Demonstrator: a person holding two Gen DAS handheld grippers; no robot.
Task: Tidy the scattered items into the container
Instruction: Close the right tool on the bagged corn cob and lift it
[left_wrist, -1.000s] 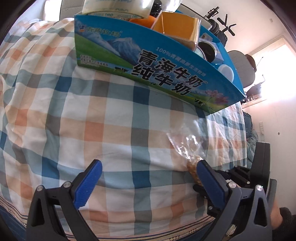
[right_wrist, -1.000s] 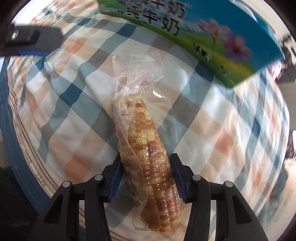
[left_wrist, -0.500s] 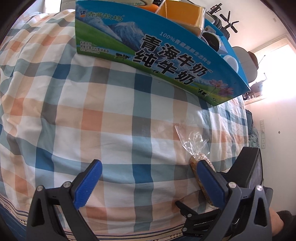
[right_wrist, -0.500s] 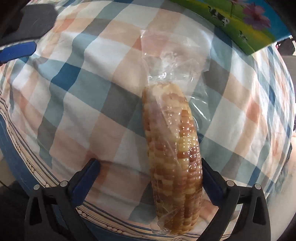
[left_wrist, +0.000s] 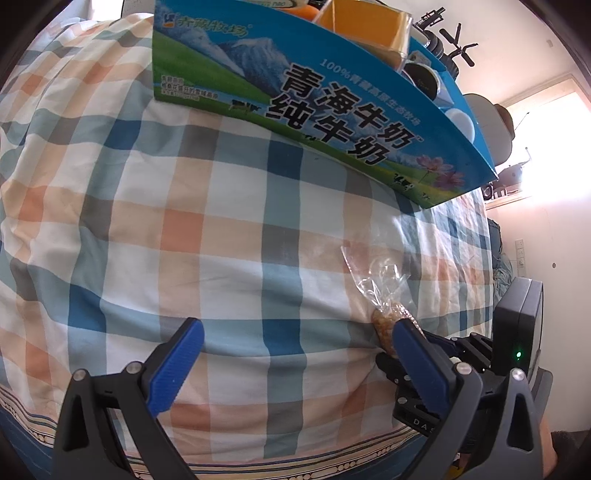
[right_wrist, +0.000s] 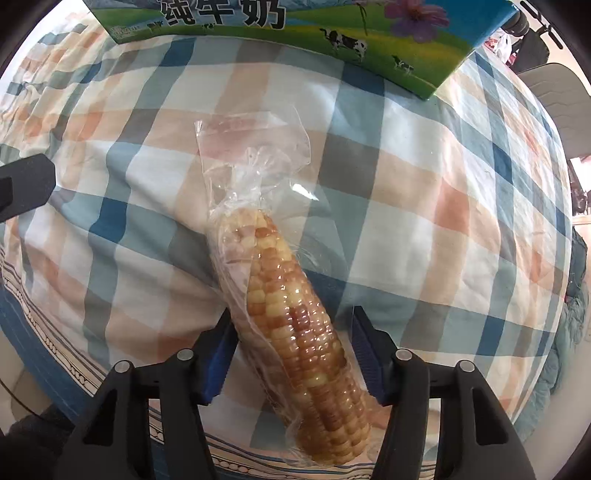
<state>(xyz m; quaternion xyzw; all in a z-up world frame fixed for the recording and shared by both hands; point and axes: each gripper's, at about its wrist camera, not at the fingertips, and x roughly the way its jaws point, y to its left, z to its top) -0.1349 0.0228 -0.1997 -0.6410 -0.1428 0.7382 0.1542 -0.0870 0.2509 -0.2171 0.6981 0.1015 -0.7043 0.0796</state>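
Your right hand-held gripper (right_wrist: 291, 354) straddles the bagged corn cob (right_wrist: 295, 314), which lies on the checked bedspread (right_wrist: 424, 206); its jaws have just been closing, the left pad at the wrap, the right one apart. The cob's long axis runs slantwise toward the milk carton box (right_wrist: 332, 22). Your left hand-held gripper (left_wrist: 295, 363) hangs spread and empty alongside, so the right is nearer.
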